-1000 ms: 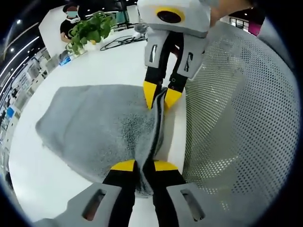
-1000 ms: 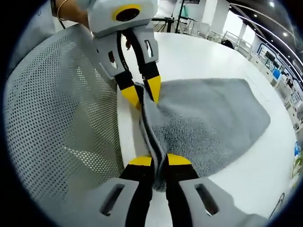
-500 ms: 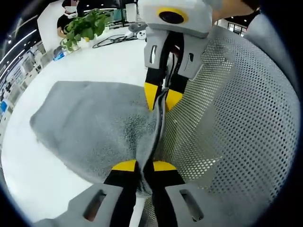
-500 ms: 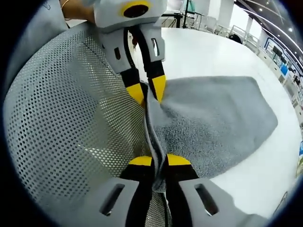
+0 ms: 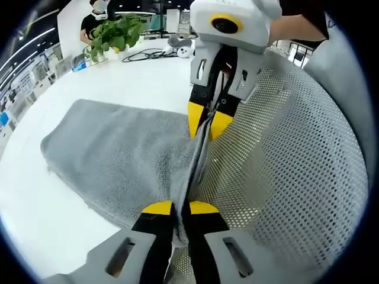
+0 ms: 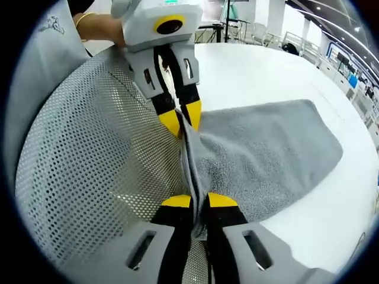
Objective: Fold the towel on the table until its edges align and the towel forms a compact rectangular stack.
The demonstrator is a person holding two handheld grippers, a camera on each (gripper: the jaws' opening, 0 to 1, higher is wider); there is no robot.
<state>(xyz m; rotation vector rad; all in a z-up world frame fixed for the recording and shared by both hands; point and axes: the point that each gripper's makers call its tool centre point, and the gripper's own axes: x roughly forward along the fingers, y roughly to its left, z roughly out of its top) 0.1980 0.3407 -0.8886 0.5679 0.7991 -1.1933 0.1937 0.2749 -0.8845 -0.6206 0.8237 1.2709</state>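
While both grippers pinch the towel, its clamped edge hides their fingertips.

The towel edge pinched between the left gripper jaws is hidden from the yellow tips downward. The same strip is covered where the right gripper clamps it. The table rim nearest the person is masked by perforated mesh (possibly a chair back).
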